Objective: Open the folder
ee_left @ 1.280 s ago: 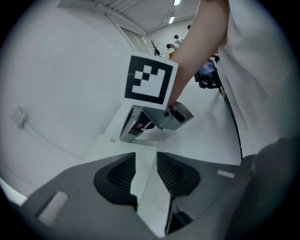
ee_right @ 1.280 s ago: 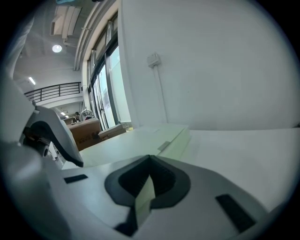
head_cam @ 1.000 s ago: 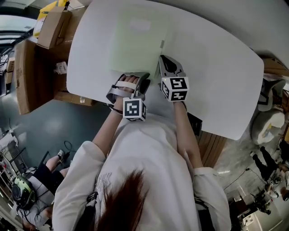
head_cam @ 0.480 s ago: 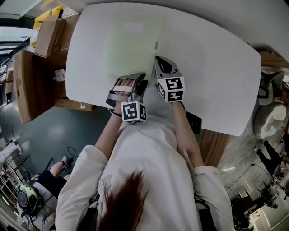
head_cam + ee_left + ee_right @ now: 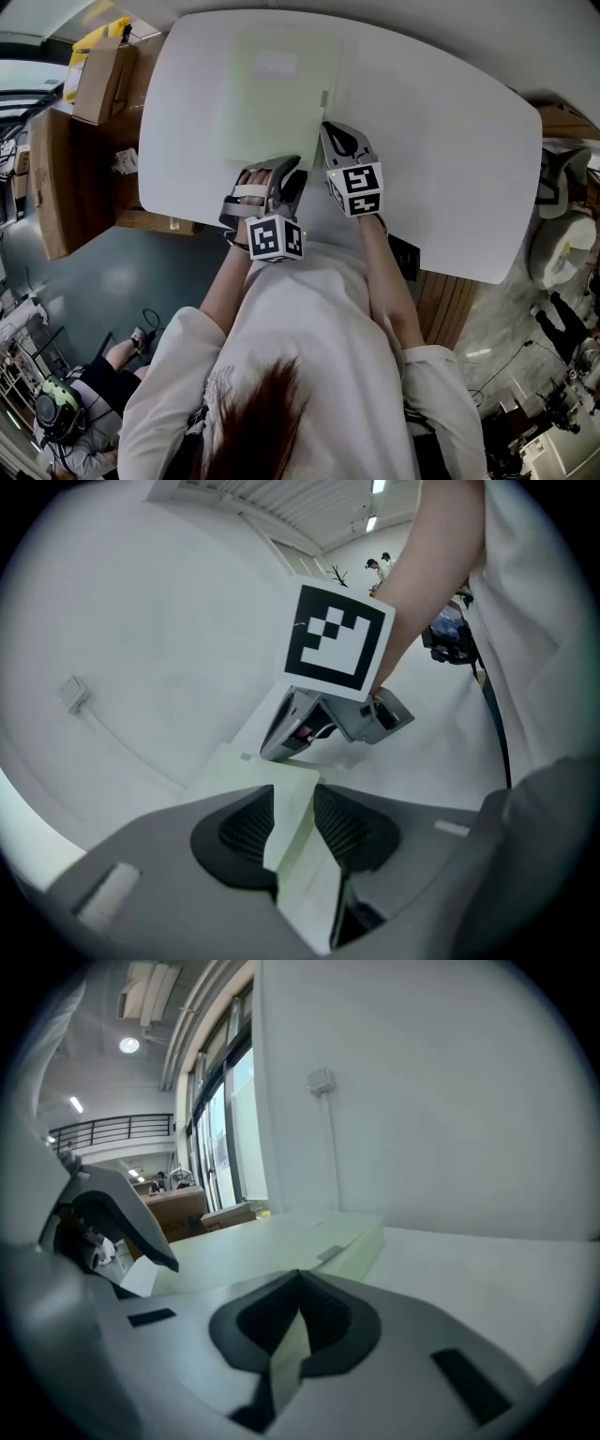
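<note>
A pale green folder lies flat and closed on the white table. My left gripper is at the folder's near edge, shut on a thin green sheet that runs between its pads. My right gripper sits at the folder's near right corner, just below a small tab on the right edge. It is shut on a thin green flap. The folder's top stretches away flat in the right gripper view. Each gripper shows in the other's view: the right gripper and the left gripper.
Cardboard boxes and a wooden panel stand on the floor left of the table. The table's near edge runs just under both grippers. A pale chair stands off the table's right end.
Both grippers keep their hold at the folder's near edge. The head view has shifted slightly, and the folder still lies flat.
</note>
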`<state>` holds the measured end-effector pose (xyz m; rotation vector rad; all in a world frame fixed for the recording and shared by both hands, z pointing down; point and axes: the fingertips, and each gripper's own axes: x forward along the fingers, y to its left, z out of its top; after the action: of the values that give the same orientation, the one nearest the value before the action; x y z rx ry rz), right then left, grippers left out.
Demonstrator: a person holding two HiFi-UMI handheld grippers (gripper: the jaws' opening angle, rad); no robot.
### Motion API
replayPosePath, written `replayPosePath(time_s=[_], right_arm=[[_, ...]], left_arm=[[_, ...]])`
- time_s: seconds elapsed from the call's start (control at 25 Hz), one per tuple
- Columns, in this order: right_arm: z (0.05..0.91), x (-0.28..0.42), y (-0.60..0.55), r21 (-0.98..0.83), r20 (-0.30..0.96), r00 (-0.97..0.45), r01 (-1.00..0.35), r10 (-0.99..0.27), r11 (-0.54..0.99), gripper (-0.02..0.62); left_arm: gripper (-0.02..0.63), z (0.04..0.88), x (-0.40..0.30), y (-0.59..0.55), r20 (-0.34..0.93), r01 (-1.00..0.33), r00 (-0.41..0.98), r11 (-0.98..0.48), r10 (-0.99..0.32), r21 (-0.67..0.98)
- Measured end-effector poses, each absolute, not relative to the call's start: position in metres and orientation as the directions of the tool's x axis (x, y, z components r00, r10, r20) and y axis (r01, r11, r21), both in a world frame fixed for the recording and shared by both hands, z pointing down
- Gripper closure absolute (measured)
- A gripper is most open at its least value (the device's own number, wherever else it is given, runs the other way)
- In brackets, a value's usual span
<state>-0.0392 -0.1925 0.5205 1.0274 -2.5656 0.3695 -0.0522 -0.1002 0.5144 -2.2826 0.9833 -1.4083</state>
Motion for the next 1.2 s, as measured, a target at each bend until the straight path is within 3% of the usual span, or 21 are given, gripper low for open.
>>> replayPosePath(time_s=[0.24, 0.48, 1.2], right_arm=[[0.518, -0.040, -0.175, 0.143, 0.482, -0.686, -0.552, -0.544, 0.822, 0.591], [0.518, -0.047, -0.158, 0.219, 0.506, -0.703, -0.456, -0.499, 0.863, 0.591], [0.520, -0.044, -0.163, 0.100, 0.482, -0.706, -0.544, -0.519, 0.833, 0.591]], left_arm=[[0.479, 0.515, -0.054, -0.098, 0.677, -0.427, 0.300, -0.729, -0.672, -0.534], [0.479, 0.515, -0.055, -0.099, 0.679, -0.450, 0.301, -0.727, -0.670, -0.519], [0.479, 0.536, -0.053, -0.092, 0.691, -0.327, 0.275, -0.740, -0.669, -0.587]])
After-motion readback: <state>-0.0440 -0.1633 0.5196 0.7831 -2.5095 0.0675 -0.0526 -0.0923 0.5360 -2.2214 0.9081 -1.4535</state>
